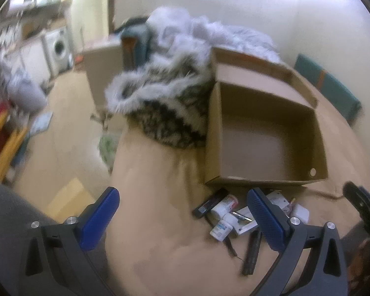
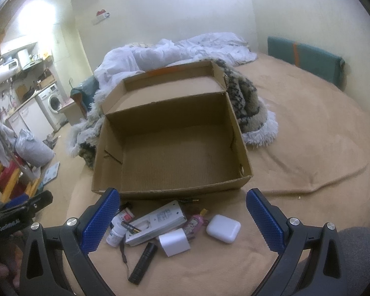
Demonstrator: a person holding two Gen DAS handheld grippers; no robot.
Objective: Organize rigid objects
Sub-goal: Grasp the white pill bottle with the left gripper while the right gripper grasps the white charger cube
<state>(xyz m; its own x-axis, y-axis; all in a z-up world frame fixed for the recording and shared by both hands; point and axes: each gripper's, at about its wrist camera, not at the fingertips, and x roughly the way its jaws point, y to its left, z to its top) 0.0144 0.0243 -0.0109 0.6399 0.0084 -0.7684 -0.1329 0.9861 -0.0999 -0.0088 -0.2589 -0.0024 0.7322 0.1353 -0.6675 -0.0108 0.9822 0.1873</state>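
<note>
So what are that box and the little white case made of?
The box looks like plain brown corrugated cardboard: matte, ribbed floor, raw folded edges. The white case seems to be smooth hard plastic, with rounded corners and a soft sheen, though the look alone can't confirm it.

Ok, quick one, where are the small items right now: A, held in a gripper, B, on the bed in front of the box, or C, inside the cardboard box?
B: the cardboard box is bare inside, and the white earbud case and black flashlight lie on the blanket before it.
</note>
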